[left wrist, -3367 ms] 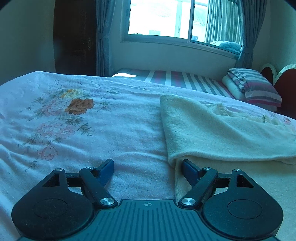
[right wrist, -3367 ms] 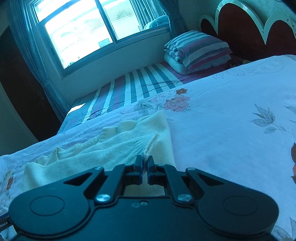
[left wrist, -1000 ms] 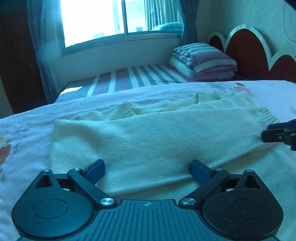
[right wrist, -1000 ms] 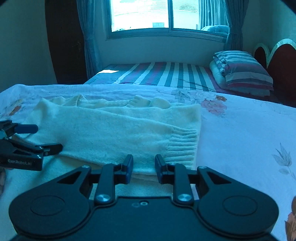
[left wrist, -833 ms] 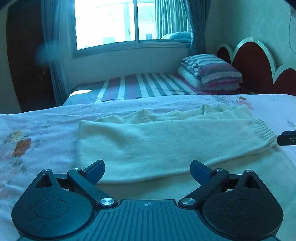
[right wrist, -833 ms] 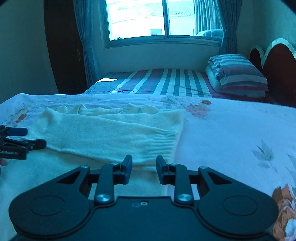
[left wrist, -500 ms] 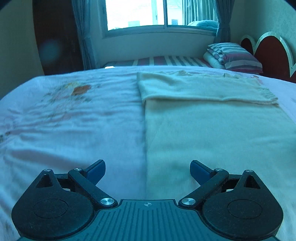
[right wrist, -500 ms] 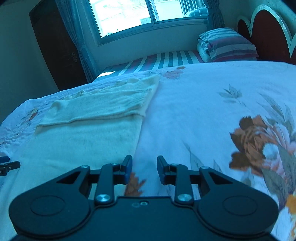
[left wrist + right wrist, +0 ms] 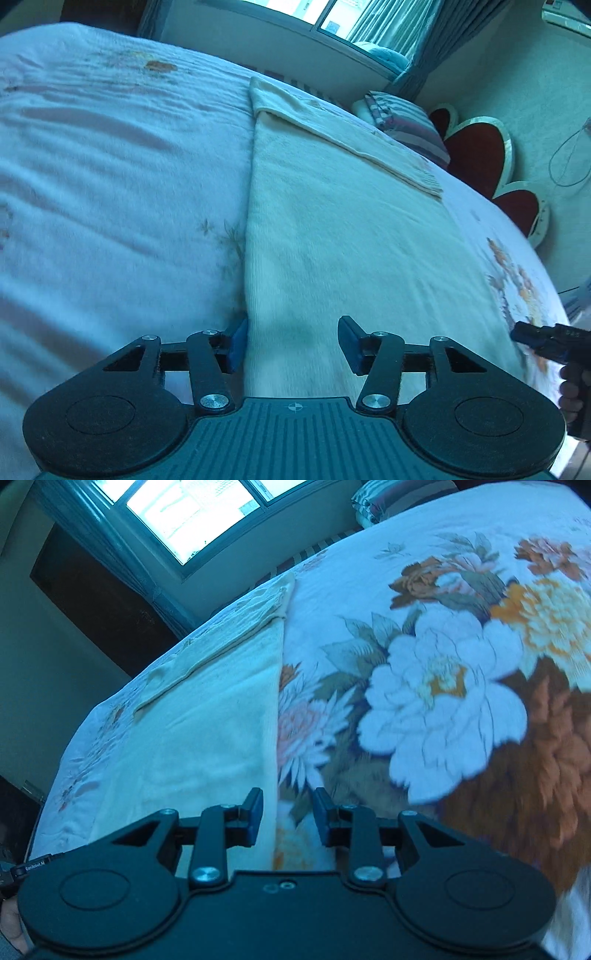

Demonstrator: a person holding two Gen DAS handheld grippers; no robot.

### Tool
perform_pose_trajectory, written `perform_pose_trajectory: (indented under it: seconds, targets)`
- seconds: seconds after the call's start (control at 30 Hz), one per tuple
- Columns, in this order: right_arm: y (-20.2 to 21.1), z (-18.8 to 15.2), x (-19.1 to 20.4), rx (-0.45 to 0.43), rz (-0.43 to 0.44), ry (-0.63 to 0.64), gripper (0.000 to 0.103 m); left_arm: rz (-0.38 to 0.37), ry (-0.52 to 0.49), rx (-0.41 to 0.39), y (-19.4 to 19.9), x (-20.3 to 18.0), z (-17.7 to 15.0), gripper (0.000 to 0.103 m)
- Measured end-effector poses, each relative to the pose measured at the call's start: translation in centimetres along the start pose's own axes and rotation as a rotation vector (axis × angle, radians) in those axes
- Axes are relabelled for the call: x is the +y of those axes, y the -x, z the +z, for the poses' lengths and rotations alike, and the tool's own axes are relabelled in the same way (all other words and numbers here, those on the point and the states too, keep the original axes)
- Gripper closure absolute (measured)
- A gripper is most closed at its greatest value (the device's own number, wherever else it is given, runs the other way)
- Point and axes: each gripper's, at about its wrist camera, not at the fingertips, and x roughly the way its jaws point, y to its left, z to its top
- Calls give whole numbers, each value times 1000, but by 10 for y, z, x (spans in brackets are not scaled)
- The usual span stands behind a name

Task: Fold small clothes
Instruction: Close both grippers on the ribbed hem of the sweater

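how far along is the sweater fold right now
Done: the cream knit sweater lies flat on the floral bedspread with one sleeve folded across its far end. In hand: the left claw and right claw, both open, straddle its near left and right edges. Left: gripping there and folding the body over.

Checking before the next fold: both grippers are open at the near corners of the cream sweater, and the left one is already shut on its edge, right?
Not quite. The left gripper is open, its jaws straddling the left edge of the cream sweater without pinching it, as the left wrist view shows. The right gripper is open at the other edge.
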Motion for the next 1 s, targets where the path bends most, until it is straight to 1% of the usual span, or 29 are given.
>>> perform_pose_trajectory:
  seconds: [0.03,0.07,0.23,0.3,0.4,0.47,0.53,0.67,0.73,0.77,0.83,0.9,0.97,1.0]
  targets:
    - [6,-9,1,4,3,-13,72,-28,24,9,5,2,-7,57]
    - [12,-18,2,7,1,-26,72,-57,57,18,10,6,-16,58]
    - [35,-62,0,26,54,-171,72,-208,232,20,21,26,-47,59]
    - [39,-75,-2,24,82,-227,72,-243,287,14,19,32,-53,59]
    - [40,-84,-6,12,116,-293,72,-273,339,5,14,38,-58,59]
    - [39,-86,-11,1,133,-333,73,-270,334,9,12,37,-61,61]
    - [38,-86,-15,0,140,-349,74,-238,288,16,11,31,-58,65]
    - [36,-86,-5,10,122,-281,74,-149,151,28,12,7,-51,66]
    - [33,-86,-4,12,123,-279,77,-125,114,27,10,-1,-46,66]
    - [32,-86,-5,15,124,-282,79,-118,105,25,9,-3,-45,68]
    - [30,-86,-4,17,121,-276,82,-91,91,21,8,-6,-40,80]
    - [27,-85,-3,24,120,-272,87,-71,85,20,7,-5,-39,89]
    - [25,-85,-3,31,112,-264,92,-62,80,18,8,-3,-39,92]
    - [25,-85,-3,33,111,-263,92,-58,71,18,8,-5,-38,92]
